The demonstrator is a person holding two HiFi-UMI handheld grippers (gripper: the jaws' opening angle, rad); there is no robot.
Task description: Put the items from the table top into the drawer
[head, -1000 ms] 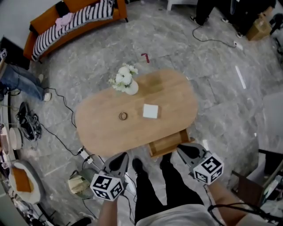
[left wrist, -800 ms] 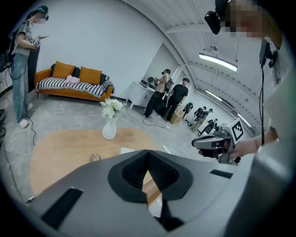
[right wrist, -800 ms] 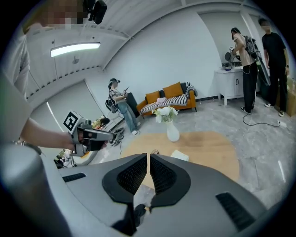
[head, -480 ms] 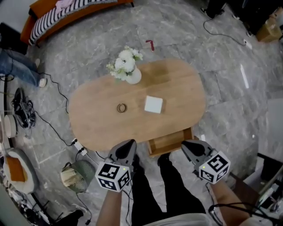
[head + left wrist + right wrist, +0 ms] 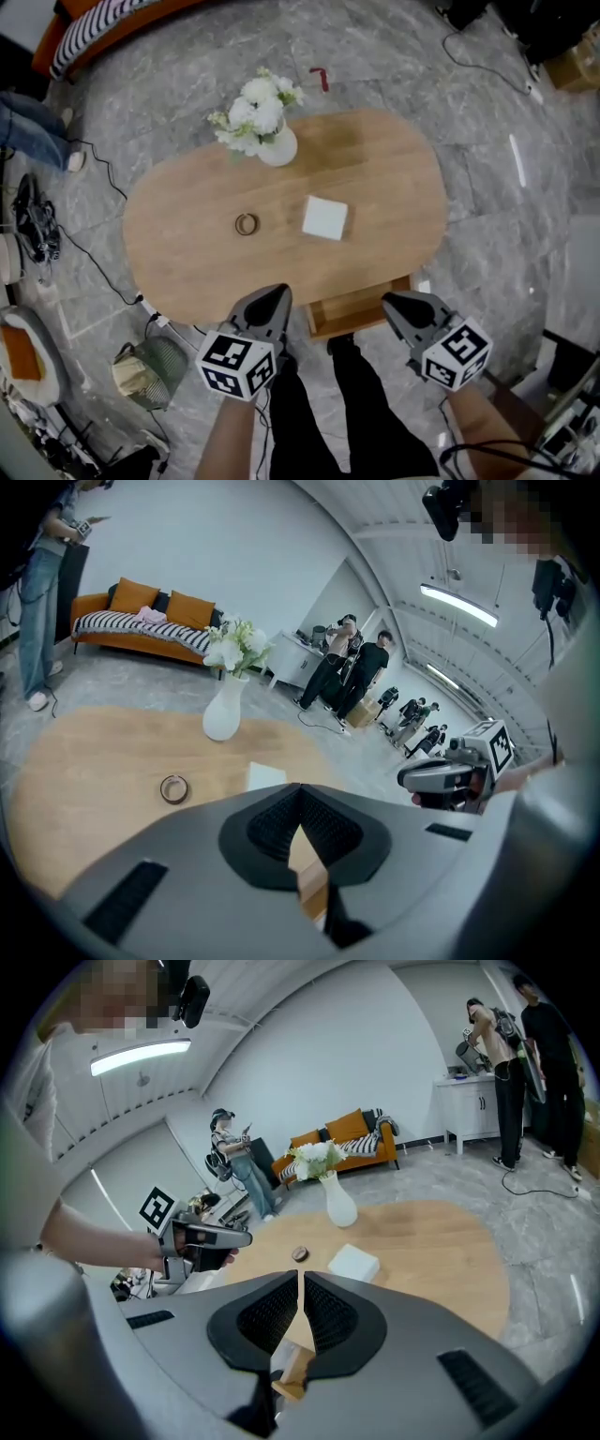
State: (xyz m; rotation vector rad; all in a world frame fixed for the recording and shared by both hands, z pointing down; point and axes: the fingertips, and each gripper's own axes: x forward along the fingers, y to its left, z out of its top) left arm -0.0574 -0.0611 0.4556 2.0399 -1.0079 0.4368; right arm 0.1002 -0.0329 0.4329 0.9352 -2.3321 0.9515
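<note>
An oval wooden table (image 5: pixel 187 253) bears a small brown ring-shaped roll (image 5: pixel 247 224) and a white square box (image 5: pixel 324 217). A white vase of white flowers (image 5: pixel 262 127) stands at the table's far left. In the near edge, a wooden drawer (image 5: pixel 359 307) is pulled out a little. My left gripper (image 5: pixel 277 293) hangs shut and empty just left of the drawer. At the drawer's right corner my right gripper (image 5: pixel 390 303) is also shut and empty. The left gripper view has the roll (image 5: pixel 173 787) and box (image 5: pixel 266 775) beyond the jaws. The right gripper view shows the box (image 5: pixel 353 1263) ahead.
Cables (image 5: pixel 103 272) trail over the grey marble floor left of the table, near a round basket-like object (image 5: pixel 150 370). An orange sofa with a striped blanket (image 5: pixel 141 625) stands far behind, and several people (image 5: pixel 352 672) stand in the room. The person's legs (image 5: pixel 366 403) stand before the drawer.
Both grippers have sunk and come nearer the table's near edge. The table and drawer look larger in the head view. Both pairs of jaws stayed shut.
</note>
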